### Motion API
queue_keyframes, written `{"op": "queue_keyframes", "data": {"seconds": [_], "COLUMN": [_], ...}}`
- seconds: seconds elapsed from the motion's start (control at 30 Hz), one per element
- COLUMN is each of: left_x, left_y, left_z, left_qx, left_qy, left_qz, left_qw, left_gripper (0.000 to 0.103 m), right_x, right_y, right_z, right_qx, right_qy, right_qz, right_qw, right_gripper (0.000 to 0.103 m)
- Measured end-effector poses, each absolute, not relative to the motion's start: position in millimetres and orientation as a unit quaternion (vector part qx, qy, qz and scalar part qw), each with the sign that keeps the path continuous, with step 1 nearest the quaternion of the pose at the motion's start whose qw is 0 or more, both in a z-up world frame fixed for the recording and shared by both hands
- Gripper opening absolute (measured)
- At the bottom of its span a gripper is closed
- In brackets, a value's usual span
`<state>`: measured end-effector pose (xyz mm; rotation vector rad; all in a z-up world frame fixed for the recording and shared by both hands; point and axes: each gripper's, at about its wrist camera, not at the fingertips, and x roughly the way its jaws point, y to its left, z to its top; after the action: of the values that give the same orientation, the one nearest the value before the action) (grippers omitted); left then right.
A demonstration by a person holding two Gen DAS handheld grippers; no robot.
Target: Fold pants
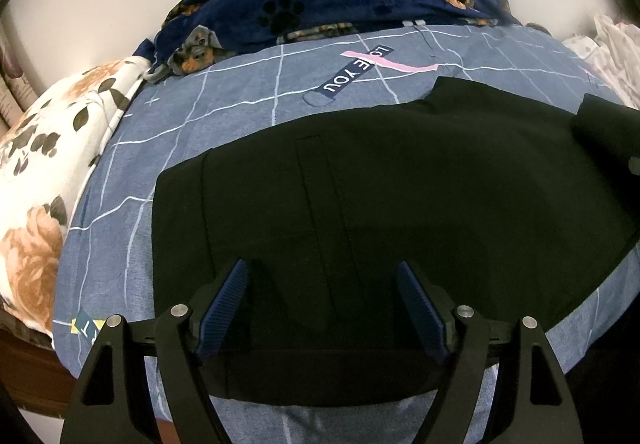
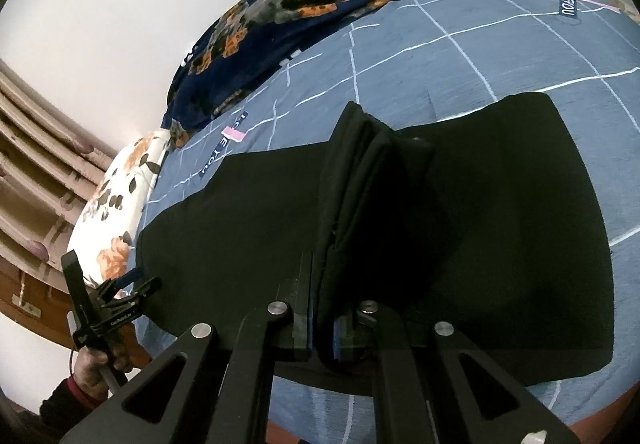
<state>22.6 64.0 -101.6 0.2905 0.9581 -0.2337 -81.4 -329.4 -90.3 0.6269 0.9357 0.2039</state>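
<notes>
Right gripper (image 2: 322, 324) pinching a raised fold of the black pants (image 2: 500, 204); left gripper (image 1: 322, 308) wide open above them, holding nothing.

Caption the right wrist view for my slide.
Right gripper shut on a fold of black pants lifted over the blue bedsheet.

The black pants (image 1: 400, 180) lie spread flat across the blue grid-patterned bed cover (image 1: 248, 92), near its front edge. One end is lifted and doubled back over the flat part, its bunched, layered edge (image 2: 360, 172) standing up in a ridge.
</notes>
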Motion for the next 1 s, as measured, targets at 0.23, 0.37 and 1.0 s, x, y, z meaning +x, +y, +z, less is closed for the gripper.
{"op": "queue_keyframes", "data": {"seconds": [0.23,0.37,1.0], "left_x": [22,22,21], "left_y": [63,63,58], "left_z": [-103,-103,-103], "left_qx": [0.14,0.143,0.16], "left_qy": [0.459,0.457,0.458], "left_qz": [-0.112,-0.113,-0.117], "left_qw": [0.87,0.87,0.866], "left_gripper": [0.078,0.078,0.078], "right_x": [-80,-81,-78], "right_y": [-322,-320,-308], "right_z": [-89,-89,-84], "right_qx": [0.288,0.287,0.264], "right_qy": [0.444,0.443,0.44], "right_qz": [0.097,0.097,0.095], "right_qw": [0.843,0.844,0.853], "right_gripper": [0.008,0.008,0.009]}}
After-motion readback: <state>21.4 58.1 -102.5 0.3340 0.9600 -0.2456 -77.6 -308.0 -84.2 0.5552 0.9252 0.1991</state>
